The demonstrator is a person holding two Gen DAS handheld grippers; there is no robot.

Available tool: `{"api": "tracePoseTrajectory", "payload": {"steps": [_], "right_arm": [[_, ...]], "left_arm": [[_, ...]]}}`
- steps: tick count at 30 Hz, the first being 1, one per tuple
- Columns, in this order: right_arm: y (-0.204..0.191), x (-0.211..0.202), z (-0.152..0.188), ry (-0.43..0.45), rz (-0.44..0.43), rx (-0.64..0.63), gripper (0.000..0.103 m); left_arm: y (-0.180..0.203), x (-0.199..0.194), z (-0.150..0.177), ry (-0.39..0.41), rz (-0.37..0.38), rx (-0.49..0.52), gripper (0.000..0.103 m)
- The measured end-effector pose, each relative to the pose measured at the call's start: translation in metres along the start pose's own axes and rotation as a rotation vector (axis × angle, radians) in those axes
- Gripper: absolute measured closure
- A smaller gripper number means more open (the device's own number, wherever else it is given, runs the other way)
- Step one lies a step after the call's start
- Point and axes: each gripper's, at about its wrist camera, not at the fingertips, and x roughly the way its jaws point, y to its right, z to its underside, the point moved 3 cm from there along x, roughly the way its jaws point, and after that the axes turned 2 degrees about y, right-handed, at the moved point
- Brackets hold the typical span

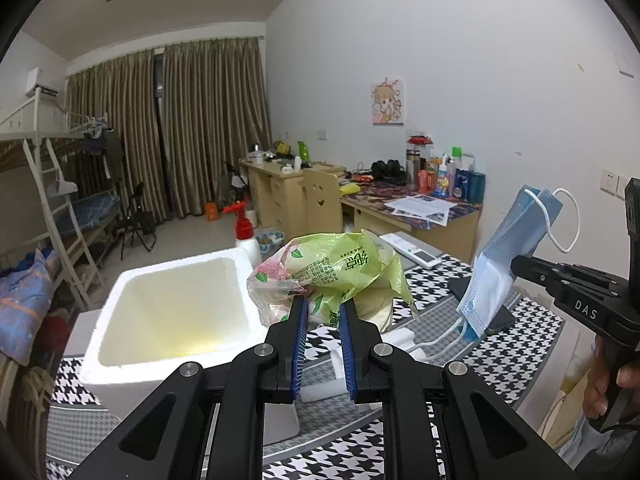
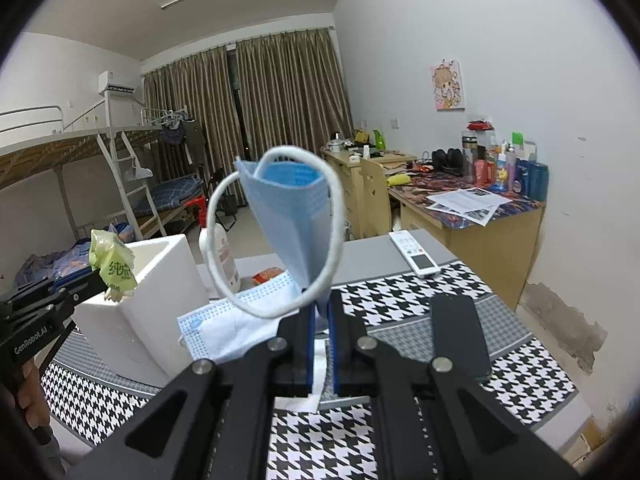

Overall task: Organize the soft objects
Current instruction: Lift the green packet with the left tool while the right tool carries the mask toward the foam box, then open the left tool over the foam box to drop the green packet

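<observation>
My left tool is clamped on a crumpled green plastic wrapper, lifted off the bench just right of the white foam box. My right tool is pinched shut on a folded blue face mask, held upright in the air, ear loop dangling round it. A second mask lies flat on the bench beside the box. Black phone, probably, sits right of my right tool; white remote further back.

Both wrist views look forward and slightly down, close over the table, sharing the foam box.
</observation>
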Motion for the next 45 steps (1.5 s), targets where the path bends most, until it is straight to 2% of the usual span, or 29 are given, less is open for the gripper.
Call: {"api": "tracePoseTrajectory", "payload": {"steps": [17,29,45], "right_arm": [[-0.03,0.016,-0.023,0.036,-0.091,-0.025,0.094],[-0.05,0.031,-0.033,0.038,-0.147,-0.047,0.094],[-0.088,0.049,-0.042,0.021,-0.227,-0.076,0.094]], "left_arm": [[-0.029,-0.012,-0.026,0.066,-0.091,-0.028,0.086],[-0.055,-0.011,-0.029,0.069,-0.154,-0.052,0.086],[-0.081,-0.002,-0.025,0.033,-0.226,-0.08,0.086]]}}
